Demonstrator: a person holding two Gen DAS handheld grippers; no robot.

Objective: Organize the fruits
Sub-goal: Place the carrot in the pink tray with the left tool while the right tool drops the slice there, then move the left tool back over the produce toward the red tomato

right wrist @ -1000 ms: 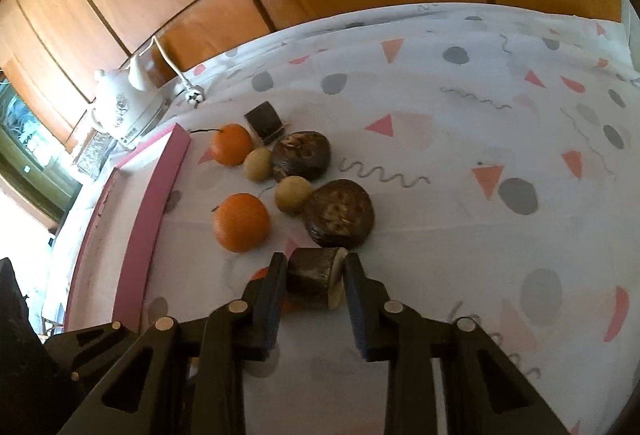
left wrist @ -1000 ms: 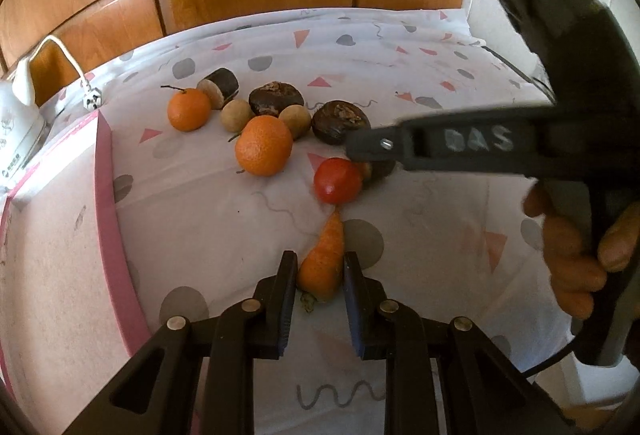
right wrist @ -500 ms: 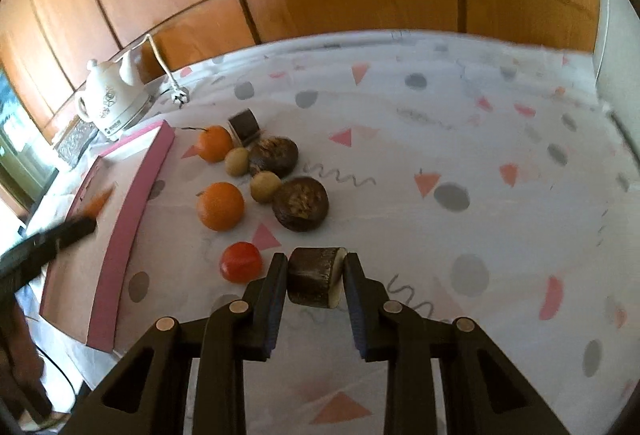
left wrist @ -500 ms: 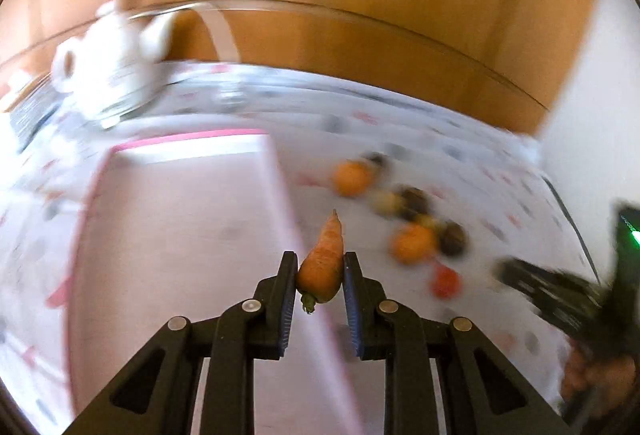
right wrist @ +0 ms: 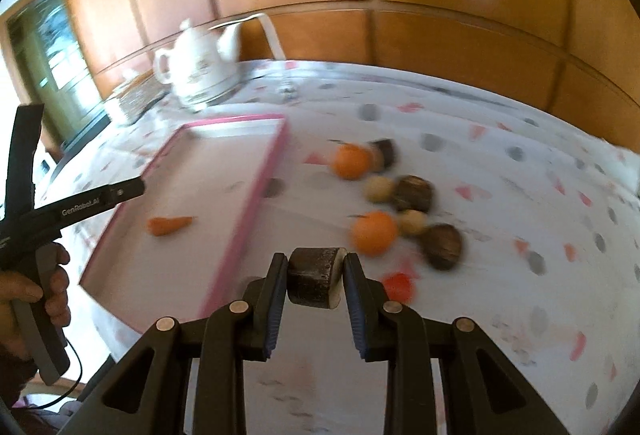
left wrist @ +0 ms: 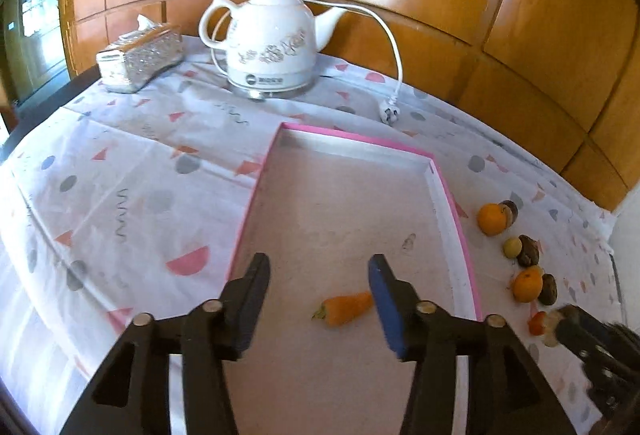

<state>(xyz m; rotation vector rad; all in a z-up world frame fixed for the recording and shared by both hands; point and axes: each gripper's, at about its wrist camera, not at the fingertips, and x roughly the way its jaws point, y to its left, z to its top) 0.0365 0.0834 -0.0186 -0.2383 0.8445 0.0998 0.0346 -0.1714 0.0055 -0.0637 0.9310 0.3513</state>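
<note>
An orange carrot (left wrist: 346, 309) lies loose on the floor of the pink-rimmed tray (left wrist: 352, 139), just inside my left gripper's right finger. My left gripper (left wrist: 319, 267) hovers over the tray, its jaws opening and gripping nothing. My right gripper (right wrist: 316, 263) is shut on a dark brown cut piece (right wrist: 314, 277), held above the cloth near the tray's right rim (right wrist: 256, 191). In the right wrist view the carrot (right wrist: 170, 225) is blurred. Two oranges (right wrist: 351, 162) (right wrist: 374, 233), a red tomato (right wrist: 398, 285), dark fruits (right wrist: 412, 193) and pale round ones (right wrist: 379, 189) sit right of the tray.
A white kettle (left wrist: 272, 43) with its cord and plug (left wrist: 388, 113) stands behind the tray, and a glittery tissue box (left wrist: 140, 55) to its left. Wooden panelling backs the patterned tablecloth (left wrist: 120, 175). A person's hand (right wrist: 52, 291) holds the left gripper's handle.
My left gripper carried the carrot from the fruit pile over to the tray and let go; the carrot now lies in the tray. My right gripper lifted the dark piece and swung towards the tray.
</note>
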